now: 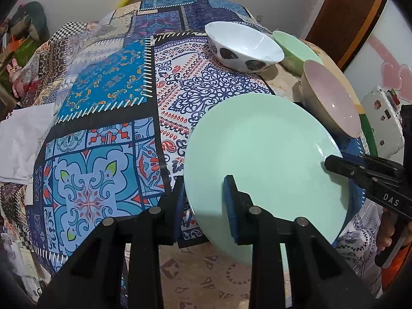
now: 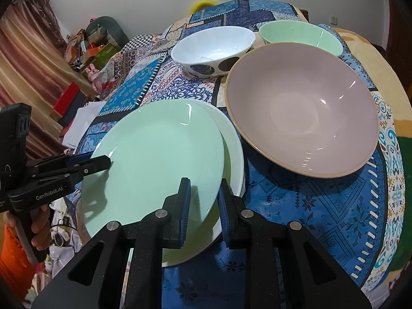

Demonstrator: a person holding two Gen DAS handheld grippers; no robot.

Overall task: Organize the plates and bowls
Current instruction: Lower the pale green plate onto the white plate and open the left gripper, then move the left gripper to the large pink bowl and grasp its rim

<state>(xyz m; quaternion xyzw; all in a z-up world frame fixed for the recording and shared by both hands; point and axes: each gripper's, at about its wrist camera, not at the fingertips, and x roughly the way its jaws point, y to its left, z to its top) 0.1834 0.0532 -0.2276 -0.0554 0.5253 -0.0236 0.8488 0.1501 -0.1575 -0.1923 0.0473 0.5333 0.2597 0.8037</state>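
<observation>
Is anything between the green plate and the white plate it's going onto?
Nothing visible. The green plate, its rim between the jaws of both the left gripper and right gripper, already overlaps the white plate; the pink bowl sits off to its right.

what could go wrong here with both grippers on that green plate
1. Each hand-held gripper, left and right, straddles only the rim of the green plate; uneven motion could twist it loose.
2. It sits tilted on the white plate, so it might slide or clatter.
3. The pink bowl is close and could get bumped.
</observation>
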